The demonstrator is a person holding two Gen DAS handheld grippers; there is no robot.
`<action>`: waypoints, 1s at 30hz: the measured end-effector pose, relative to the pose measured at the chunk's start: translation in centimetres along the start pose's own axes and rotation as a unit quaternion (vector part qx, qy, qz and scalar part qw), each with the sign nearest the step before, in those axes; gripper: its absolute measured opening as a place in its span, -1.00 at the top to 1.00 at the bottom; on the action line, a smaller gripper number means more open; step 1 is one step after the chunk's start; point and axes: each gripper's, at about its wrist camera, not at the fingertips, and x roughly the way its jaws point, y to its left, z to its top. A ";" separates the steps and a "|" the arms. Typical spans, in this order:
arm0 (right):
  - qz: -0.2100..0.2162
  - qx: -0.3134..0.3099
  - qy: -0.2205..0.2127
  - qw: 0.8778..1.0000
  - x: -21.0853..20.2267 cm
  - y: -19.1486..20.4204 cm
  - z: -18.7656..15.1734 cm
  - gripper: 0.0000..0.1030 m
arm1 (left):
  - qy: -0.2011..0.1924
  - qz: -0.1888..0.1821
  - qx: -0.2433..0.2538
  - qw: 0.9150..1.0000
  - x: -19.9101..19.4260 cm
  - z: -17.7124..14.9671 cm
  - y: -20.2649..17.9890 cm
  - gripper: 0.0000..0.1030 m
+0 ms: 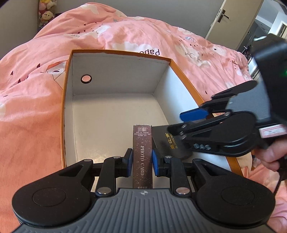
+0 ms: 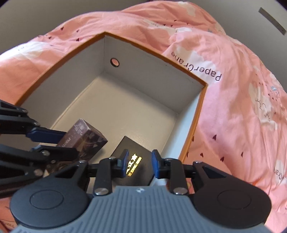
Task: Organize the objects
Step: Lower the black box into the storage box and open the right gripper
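An open orange-rimmed box with white inside walls lies on a pink bed; it also shows in the right wrist view. My left gripper is shut on a brown "PHOTO CARD" box, held over the near part of the open box; the brown box also shows in the right wrist view. A black box with gold lettering lies on the open box's floor, seen too in the left wrist view. My right gripper is open just above the black box, its pads apart and not touching it.
A pink patterned quilt surrounds the box on all sides. A round hole is in the box's far wall. Soft toys sit at the far left corner, and a door stands at the far right.
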 end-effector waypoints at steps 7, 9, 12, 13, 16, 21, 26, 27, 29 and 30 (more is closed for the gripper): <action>0.000 -0.057 -0.005 0.998 2.8 1.1 1.8 -0.20 | 0.004 0.011 0.010 1.000 0.6 0.3 -0.1 0.52; -0.010 -0.074 -0.003 0.997 3.2 1.2 2.1 -0.20 | 0.005 0.012 0.013 1.000 0.5 0.2 -0.2 0.52; 0.001 -0.102 0.006 0.995 3.1 1.7 2.2 0.30 | 0.006 0.028 0.031 0.999 -0.1 -0.1 -0.6 0.52; 0.005 -0.109 0.010 0.994 3.0 1.9 2.1 0.29 | 0.006 0.037 0.040 0.998 -0.2 -0.2 -0.9 0.51; 0.012 -0.126 0.021 0.992 3.4 2.6 1.8 0.14 | 0.007 0.047 0.049 0.998 -0.1 -0.4 -1.3 0.51; 0.040 -0.077 0.059 0.995 5.2 1.5 1.9 -0.01 | 0.003 0.054 0.056 0.997 -0.1 -0.7 -1.6 0.51; 0.070 -0.029 0.110 0.991 4.4 1.3 1.4 0.05 | 0.015 0.032 0.049 0.998 -0.2 -1.1 -1.5 0.51; 0.073 -0.021 0.117 0.990 4.2 1.3 1.1 0.06 | 0.019 0.029 0.052 0.998 -0.2 -1.3 -1.6 0.52; 0.081 -0.010 0.129 0.988 3.8 1.3 0.7 0.07 | 0.024 0.034 0.063 0.997 -0.3 -1.7 -2.0 0.52; 0.083 -0.010 0.134 0.988 3.5 1.3 0.5 0.07 | 0.026 0.037 0.069 0.997 -0.4 -1.9 -2.2 0.52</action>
